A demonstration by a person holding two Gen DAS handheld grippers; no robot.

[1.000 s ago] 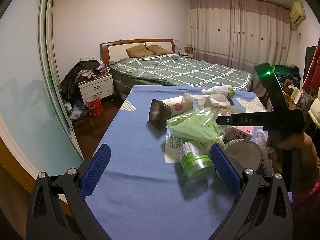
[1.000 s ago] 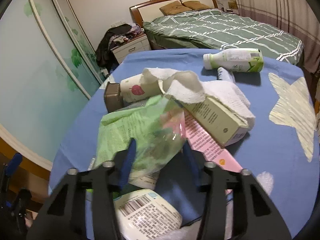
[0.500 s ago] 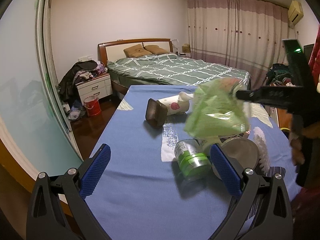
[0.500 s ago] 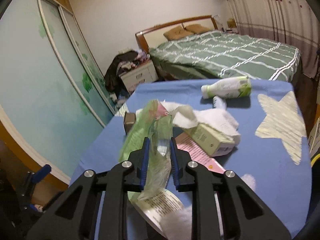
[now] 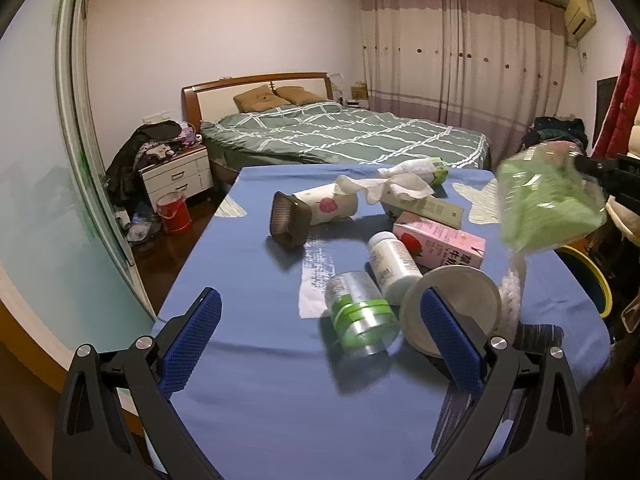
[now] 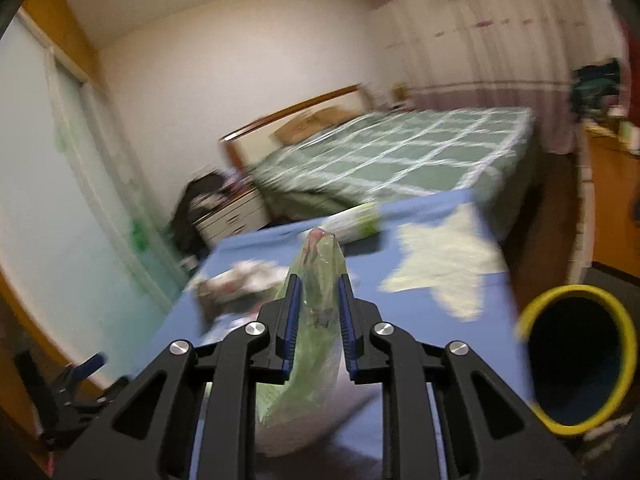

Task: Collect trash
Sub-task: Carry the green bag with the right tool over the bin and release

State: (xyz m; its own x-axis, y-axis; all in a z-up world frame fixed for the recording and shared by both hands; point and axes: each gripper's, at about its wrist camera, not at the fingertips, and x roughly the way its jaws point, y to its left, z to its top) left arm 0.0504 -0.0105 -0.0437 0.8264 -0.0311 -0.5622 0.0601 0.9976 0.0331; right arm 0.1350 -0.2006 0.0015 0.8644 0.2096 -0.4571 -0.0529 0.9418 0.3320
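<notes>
My right gripper (image 6: 319, 296) is shut on a green plastic bag (image 6: 316, 320) and holds it in the air over the table's right side; the bag also shows in the left wrist view (image 5: 548, 200). A dark bin with a yellow rim (image 6: 576, 356) stands on the floor to the right of the table. My left gripper (image 5: 320, 328) is open and empty, low over the near part of the blue table (image 5: 248, 360). On the table lie a green-banded jar (image 5: 358, 312), a white bottle (image 5: 392, 266), a pink carton (image 5: 440, 242) and a metal lid (image 5: 452, 312).
Further back on the table lie a brown-capped tube (image 5: 312, 212), crumpled tissue (image 5: 384, 188), a beige box (image 5: 432, 208) and a green-white bottle (image 5: 424, 168). A bed (image 5: 340, 136) stands beyond it, a nightstand (image 5: 176, 172) and red bucket (image 5: 173, 212) at left.
My right gripper has lifted the green bag off the pile and swung it to the right, toward the yellow-rimmed bin. The left gripper has stayed open and nearly still.
</notes>
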